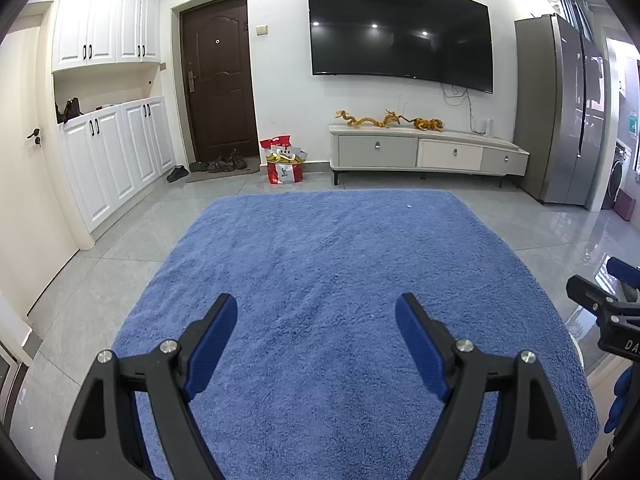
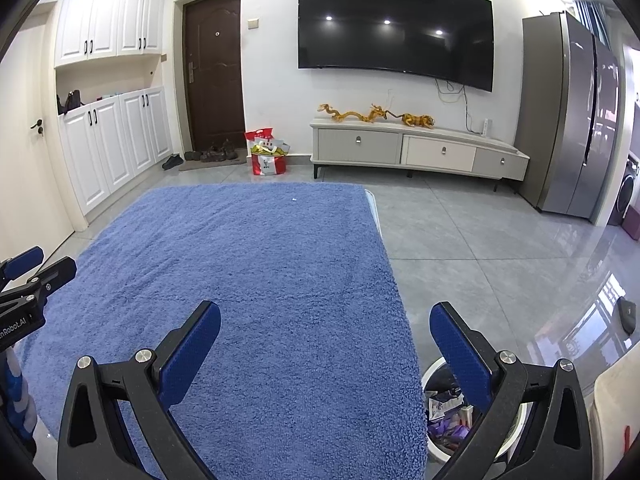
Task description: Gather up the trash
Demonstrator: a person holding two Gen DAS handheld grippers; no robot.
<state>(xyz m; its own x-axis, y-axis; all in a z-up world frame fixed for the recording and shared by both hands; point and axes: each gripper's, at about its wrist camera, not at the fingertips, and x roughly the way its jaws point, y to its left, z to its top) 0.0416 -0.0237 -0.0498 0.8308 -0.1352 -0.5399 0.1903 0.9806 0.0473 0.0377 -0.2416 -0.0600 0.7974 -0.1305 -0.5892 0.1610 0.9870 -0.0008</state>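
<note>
A fluffy blue cloth (image 2: 248, 280) covers the table. Over it both black grippers with blue pads, the left gripper (image 1: 316, 320) and the right gripper (image 2: 326, 328), stand wide and empty. Beside the cloth's right edge, a white round trash bin (image 2: 434, 376) holds wrappers. A tiny white scrap (image 2: 294, 199) lies near the cloth's far edge.

Plain blue carpet (image 1: 340, 280), grey floor tiles (image 2: 480, 248), white bin (image 2: 434, 372) with possibly purple scraps

- "nRobot.AI", cut off at the frame edge: white lettering on the left gripper (image 2: 24, 276) body.
- "DA", cut off: white letters on the right gripper (image 1: 612, 284) body.
- Red-and-white bag (image 1: 285, 171): print too small to read.
</note>
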